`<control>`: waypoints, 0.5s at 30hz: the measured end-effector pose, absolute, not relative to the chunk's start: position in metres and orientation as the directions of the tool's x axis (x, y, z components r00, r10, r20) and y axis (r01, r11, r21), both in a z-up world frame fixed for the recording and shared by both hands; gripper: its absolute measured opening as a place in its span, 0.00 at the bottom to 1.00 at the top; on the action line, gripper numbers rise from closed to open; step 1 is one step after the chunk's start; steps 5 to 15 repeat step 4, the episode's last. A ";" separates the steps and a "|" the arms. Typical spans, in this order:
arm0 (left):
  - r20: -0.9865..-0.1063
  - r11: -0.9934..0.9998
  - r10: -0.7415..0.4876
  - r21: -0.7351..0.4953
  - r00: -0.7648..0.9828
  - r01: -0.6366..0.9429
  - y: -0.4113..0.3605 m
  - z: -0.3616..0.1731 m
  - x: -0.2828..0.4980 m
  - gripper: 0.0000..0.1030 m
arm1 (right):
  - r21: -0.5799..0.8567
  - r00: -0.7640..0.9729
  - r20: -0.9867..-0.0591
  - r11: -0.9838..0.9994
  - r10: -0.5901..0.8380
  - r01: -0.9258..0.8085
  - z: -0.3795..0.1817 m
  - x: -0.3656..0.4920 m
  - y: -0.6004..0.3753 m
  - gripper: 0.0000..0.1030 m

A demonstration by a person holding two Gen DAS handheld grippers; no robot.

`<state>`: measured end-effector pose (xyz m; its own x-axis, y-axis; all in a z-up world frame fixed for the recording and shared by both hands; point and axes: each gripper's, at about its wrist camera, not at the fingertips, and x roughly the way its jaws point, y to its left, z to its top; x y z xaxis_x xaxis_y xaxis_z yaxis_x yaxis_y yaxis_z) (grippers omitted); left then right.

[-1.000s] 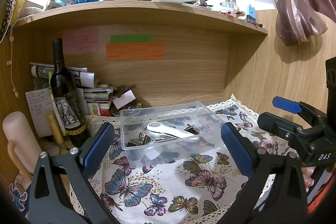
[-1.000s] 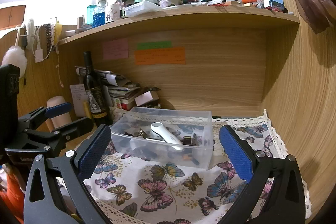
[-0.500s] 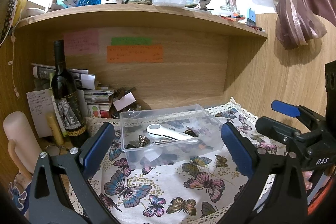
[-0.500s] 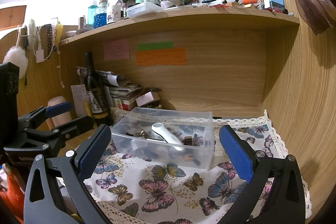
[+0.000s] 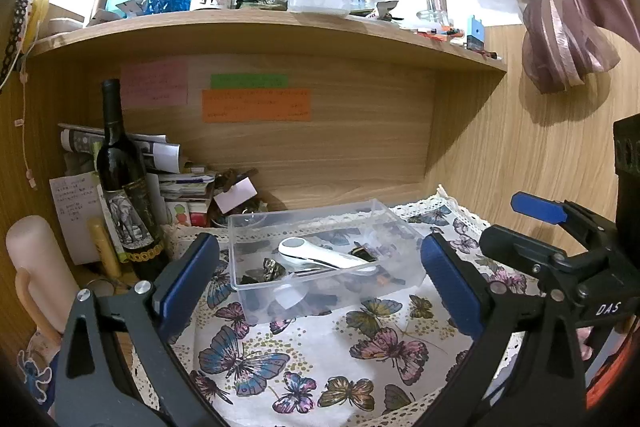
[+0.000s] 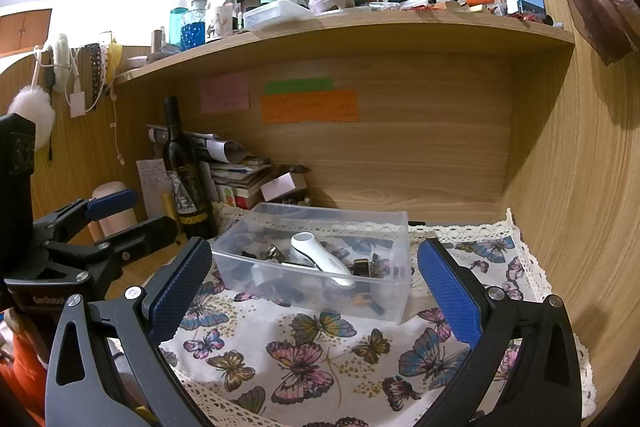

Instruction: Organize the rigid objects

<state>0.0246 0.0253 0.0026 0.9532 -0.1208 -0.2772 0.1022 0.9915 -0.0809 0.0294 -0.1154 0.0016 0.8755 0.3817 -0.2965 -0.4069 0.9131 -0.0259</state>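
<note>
A clear plastic box (image 5: 240, 247) stands on the butterfly cloth (image 5: 304, 355); it also shows in the right wrist view (image 6: 394, 227). In it lie a white handheld device (image 5: 316, 255) (image 6: 320, 255) and several small dark objects. My left gripper (image 5: 320, 279) is open and empty, held back from the box's near side. My right gripper (image 6: 312, 283) is open and empty, also short of the box. Each gripper shows in the other's view: the right one (image 5: 532, 227) at the right, the left one (image 6: 120, 215) at the left.
A dark wine bottle (image 5: 124, 195) stands left of the box, with stacked papers and books (image 5: 176, 179) behind it and a pale cylinder (image 5: 36, 267) at far left. A wooden shelf (image 5: 260, 27) overhead carries bottles and jars. Wooden walls close the back and right.
Both grippers have drifted slightly; the box sits a little lower in the left wrist view. Both stay open and empty. Nothing in the box moved.
</note>
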 end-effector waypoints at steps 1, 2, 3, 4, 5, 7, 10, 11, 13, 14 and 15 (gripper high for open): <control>-0.280 0.991 -0.125 -0.083 0.952 0.106 0.025 0.002 0.025 1.00 | -0.026 0.875 -0.298 0.913 0.382 -0.408 0.001 0.030 -0.115 1.00; -0.282 0.991 -0.126 -0.087 0.951 0.105 0.026 0.002 0.026 1.00 | -0.026 0.874 -0.299 0.912 0.383 -0.408 0.001 0.030 -0.115 1.00; -0.284 0.990 -0.125 -0.091 0.951 0.104 0.026 0.002 0.026 1.00 | -0.025 0.874 -0.300 0.912 0.383 -0.408 0.000 0.030 -0.114 1.00; -0.287 0.990 -0.128 -0.094 0.949 0.105 0.027 0.001 0.027 1.00 | -0.025 0.874 -0.301 0.913 0.382 -0.408 -0.001 0.030 -0.114 1.00; -0.287 0.990 -0.128 -0.094 0.949 0.105 0.027 0.001 0.027 1.00 | -0.025 0.874 -0.301 0.913 0.382 -0.408 -0.001 0.030 -0.114 1.00; -0.287 0.990 -0.128 -0.094 0.949 0.105 0.027 0.001 0.027 1.00 | -0.025 0.874 -0.301 0.913 0.382 -0.408 -0.001 0.030 -0.114 1.00; -0.287 0.990 -0.128 -0.094 0.949 0.105 0.027 0.001 0.027 1.00 | -0.025 0.874 -0.301 0.913 0.382 -0.408 -0.001 0.030 -0.114 1.00; -0.287 0.990 -0.128 -0.094 0.949 0.105 0.027 0.001 0.027 1.00 | -0.025 0.874 -0.301 0.913 0.382 -0.408 -0.001 0.030 -0.114 1.00; -0.287 0.990 -0.128 -0.094 0.949 0.105 0.027 0.001 0.027 1.00 | -0.025 0.874 -0.301 0.913 0.382 -0.408 -0.001 0.030 -0.114 1.00; -0.287 0.990 -0.128 -0.094 0.949 0.105 0.027 0.001 0.027 1.00 | -0.025 0.874 -0.301 0.913 0.382 -0.408 -0.001 0.030 -0.114 1.00; -0.287 0.990 -0.128 -0.094 0.949 0.105 0.027 0.001 0.027 1.00 | -0.025 0.874 -0.301 0.913 0.382 -0.408 -0.001 0.030 -0.114 1.00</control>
